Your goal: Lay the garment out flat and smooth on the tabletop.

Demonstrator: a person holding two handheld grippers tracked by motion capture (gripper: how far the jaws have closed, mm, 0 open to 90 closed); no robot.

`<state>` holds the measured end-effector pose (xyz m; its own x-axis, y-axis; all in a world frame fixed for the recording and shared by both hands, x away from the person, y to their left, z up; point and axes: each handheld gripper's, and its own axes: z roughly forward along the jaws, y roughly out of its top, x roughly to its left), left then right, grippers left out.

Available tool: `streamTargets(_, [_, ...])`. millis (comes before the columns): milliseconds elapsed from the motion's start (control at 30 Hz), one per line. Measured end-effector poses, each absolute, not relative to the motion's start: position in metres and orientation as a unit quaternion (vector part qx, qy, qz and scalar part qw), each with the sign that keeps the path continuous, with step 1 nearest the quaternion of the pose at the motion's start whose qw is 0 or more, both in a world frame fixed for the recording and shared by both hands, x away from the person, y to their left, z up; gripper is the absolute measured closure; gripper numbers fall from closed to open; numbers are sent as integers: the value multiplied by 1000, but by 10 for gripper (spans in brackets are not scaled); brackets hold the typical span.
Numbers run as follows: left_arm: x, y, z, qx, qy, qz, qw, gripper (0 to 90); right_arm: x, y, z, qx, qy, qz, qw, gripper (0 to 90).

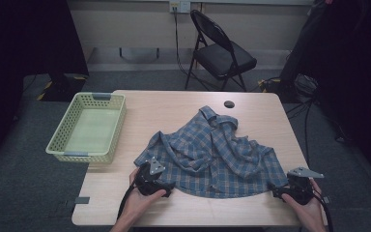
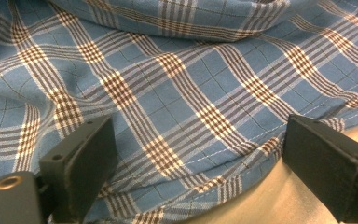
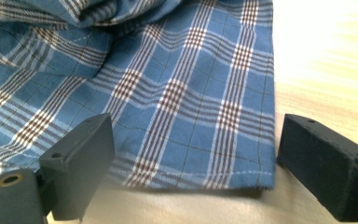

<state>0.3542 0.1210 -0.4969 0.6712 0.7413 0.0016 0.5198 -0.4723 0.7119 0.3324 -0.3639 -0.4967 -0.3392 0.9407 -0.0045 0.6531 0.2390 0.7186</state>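
Where the high view looks down on the light wooden desk point(image 1: 149, 108), a pale green perforated plastic basket point(image 1: 88, 126) is seen at its left edge with nothing in it, and a crumpled blue plaid cotton shirt point(image 1: 212, 152) is spread at the middle. The left gripper point(image 1: 150, 175) and right gripper point(image 1: 290, 186) are held at the shirt's near hem; their jaws are hard to make out there.

In the left gripper view, wide-spread jaws are seen over the hem, gripping nothing.

In the right gripper view, the jaws are likewise parted, with the shirt's corner between them, unpinched.
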Motion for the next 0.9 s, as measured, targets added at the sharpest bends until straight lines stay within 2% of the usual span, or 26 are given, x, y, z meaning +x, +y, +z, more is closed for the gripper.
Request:
streamTargets(33, [353,121,-496,843,375,158,353,118,332,-364,-495,532,755,313,223,98])
streamTargets(67, [351,122,-495,843,375,157,351,172,332,-363,-493,533,758,308,218,125])
streamTargets(200, [346,122,-492,836,383,153,362,190,330,-359,-489,515,767,314,219,199])
streamTargets(233, [345,121,-491,836,381,156,363,190,330,-359,-489,515,767,314,219,199])
streamTargets(267, [343,120,-489,834,379,156,369,192,327,-355,-485,499,768,322,238,198])
streamTargets(400, [339,117,-484,833,372,154,379,202,325,-352,-480,488,768,336,245,209])
streamTargets(533, [337,110,-480,837,358,156,383,242,325,-350,-480,481,770,349,233,224])
streamTargets(567, [336,107,-477,839,353,159,383,280,326,-348,-476,480,768,362,220,231])
streamTargets(667, [337,104,-474,841,346,162,383,281,326,-344,-470,475,767,373,217,243])
streamTargets(700, [338,103,-472,840,345,164,385,281,327,-341,-464,469,766,384,216,315])
streamTargets(733, [340,100,-464,841,335,175,386,281,327,-339,-462,465,766,390,212,332])
streamTargets(833, [344,99,-456,839,331,179,393,289,330,-334,-459,459,769,393,208,324])
streamTargets(900, [348,99,-448,841,321,181,397,351,336,-327,-453,449,775,393,205,343])
